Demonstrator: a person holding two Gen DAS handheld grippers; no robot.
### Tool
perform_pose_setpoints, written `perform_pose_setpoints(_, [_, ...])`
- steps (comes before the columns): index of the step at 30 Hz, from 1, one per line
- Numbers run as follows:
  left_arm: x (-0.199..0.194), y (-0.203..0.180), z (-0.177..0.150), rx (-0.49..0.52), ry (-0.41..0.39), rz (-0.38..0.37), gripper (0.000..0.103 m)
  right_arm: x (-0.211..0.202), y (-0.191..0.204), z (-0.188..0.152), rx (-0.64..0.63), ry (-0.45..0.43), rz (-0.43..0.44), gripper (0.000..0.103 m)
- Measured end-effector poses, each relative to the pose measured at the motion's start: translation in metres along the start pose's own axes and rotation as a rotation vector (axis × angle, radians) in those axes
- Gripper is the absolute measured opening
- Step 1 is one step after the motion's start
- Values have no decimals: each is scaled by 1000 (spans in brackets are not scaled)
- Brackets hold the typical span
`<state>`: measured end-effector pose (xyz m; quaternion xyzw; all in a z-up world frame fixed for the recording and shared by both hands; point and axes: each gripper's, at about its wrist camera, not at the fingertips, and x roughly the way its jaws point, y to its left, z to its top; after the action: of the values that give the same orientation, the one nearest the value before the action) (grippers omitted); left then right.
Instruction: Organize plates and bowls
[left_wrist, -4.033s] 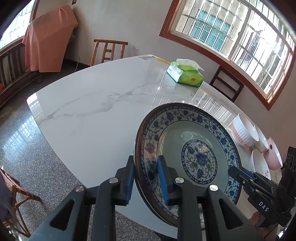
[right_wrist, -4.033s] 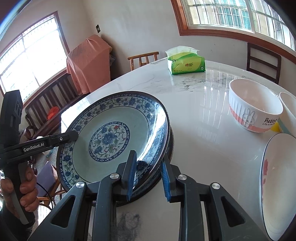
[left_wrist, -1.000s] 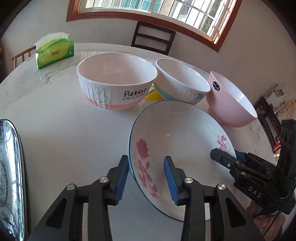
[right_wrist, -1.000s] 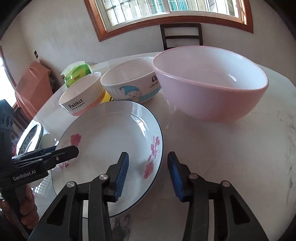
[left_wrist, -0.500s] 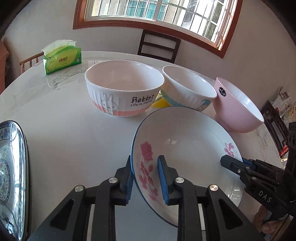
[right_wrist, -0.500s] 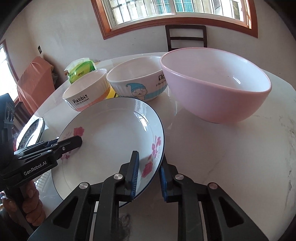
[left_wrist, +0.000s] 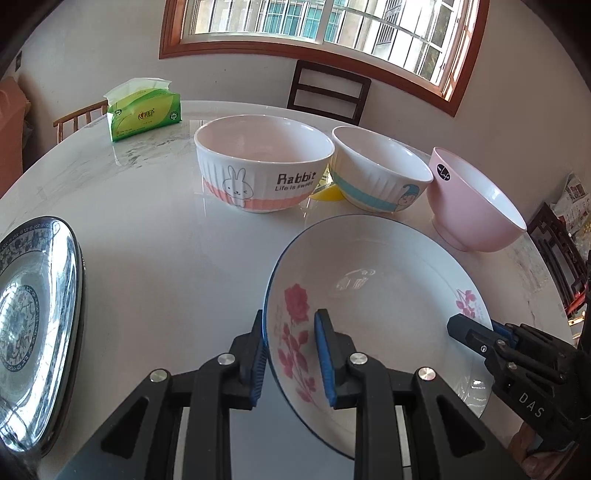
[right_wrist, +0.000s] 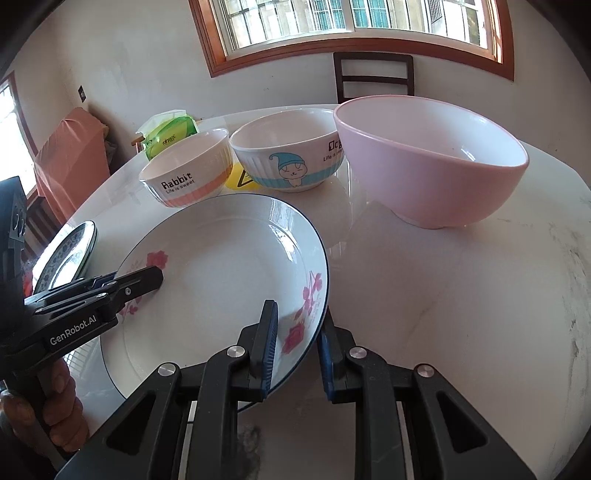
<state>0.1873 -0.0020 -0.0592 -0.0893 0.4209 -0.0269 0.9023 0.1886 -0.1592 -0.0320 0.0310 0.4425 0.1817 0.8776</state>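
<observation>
The tabletop (left_wrist: 155, 258) is glossy marble, and that is the first hazard: the plate (left_wrist: 373, 295) is pinched only at two spots on its rim, so if either hold gives it would likely drop and skid or chip. The plate is white with a thin blue edge and pink flowers, and lies at the near right of the tabletop, in front of three bowls. The pink bowl (right_wrist: 428, 158) sits just beyond its far right edge, the blue-banded bowl (right_wrist: 291, 155) and the Rabbit bowl (left_wrist: 264, 166) behind it, so a lift that swings forward or right could knock a rim against them. To the left lies the blue patterned plate (left_wrist: 33, 321), probably the stacking target; a carry that comes in low or tilted could strike its edge. The two holds sit on opposite sides, so a mismatch in height or pace between hands would twist the plate against the pads and might lever it loose. The left gripper (left_wrist: 291, 354) has its fingers drawn narrow on the left rim, one outside and below the edge, the other inside on the rose print. The right gripper (right_wrist: 297, 350) grips likewise on the right rim, its fingers close together, one over the inner face by the flower sprig and one under the outer edge.
</observation>
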Motion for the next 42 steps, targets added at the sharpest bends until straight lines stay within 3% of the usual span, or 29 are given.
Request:
perform_pose_setpoints(24, [-53,22,-50,-43,26,-2,25,-39,43,-53,-11,-7,24,20])
perform_pose_setpoints(42, [-88,46,-50,-92,-23,24,25,-43,70,-48,-45,-40,82,20])
